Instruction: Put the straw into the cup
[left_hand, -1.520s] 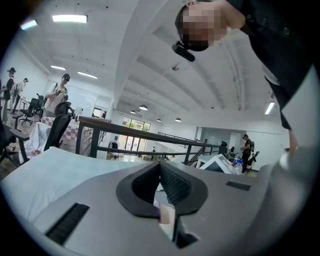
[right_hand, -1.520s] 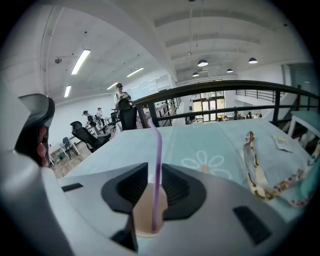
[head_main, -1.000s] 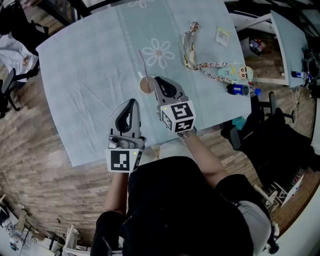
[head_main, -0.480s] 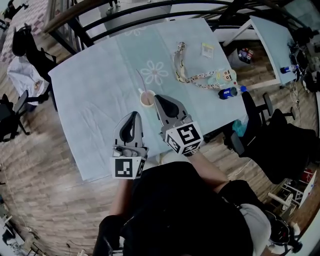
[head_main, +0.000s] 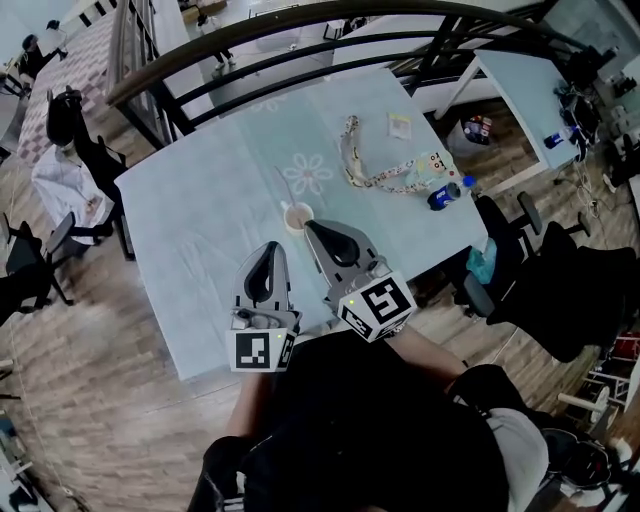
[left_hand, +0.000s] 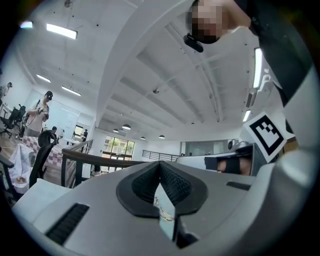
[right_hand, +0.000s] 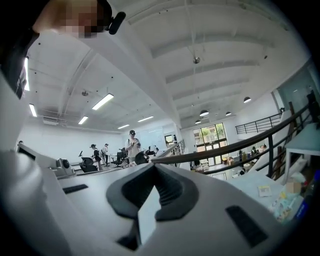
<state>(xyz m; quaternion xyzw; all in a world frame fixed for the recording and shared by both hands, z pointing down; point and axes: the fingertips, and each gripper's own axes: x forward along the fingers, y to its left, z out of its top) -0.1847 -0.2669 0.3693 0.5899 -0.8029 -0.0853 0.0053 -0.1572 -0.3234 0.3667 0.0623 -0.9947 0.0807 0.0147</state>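
Note:
A small cup (head_main: 297, 217) of brownish drink stands on the pale blue table (head_main: 200, 230), near its front edge. A thin straw (head_main: 284, 188) leans out of the cup toward the far left. My right gripper (head_main: 310, 226) is shut and empty, its tip just right of the cup. My left gripper (head_main: 270, 246) is also shut and empty, a little nearer and to the left of the cup. In the left gripper view (left_hand: 160, 164) and the right gripper view (right_hand: 154, 166) the jaws meet with nothing between them and point up at the hall's ceiling.
A patterned lanyard (head_main: 351, 160), a small card (head_main: 399, 125), a cartoon pouch (head_main: 432, 166) and a blue bottle (head_main: 446, 193) lie on the table's right part. A dark railing (head_main: 300, 20) runs behind. Chairs (head_main: 500, 240) stand right, a second table (head_main: 525, 75) beyond.
The head view has pulled up and back, so the table looks smaller. Both grippers have drawn back toward the person; the right tip is now beside the cup. The straw stays in the cup.

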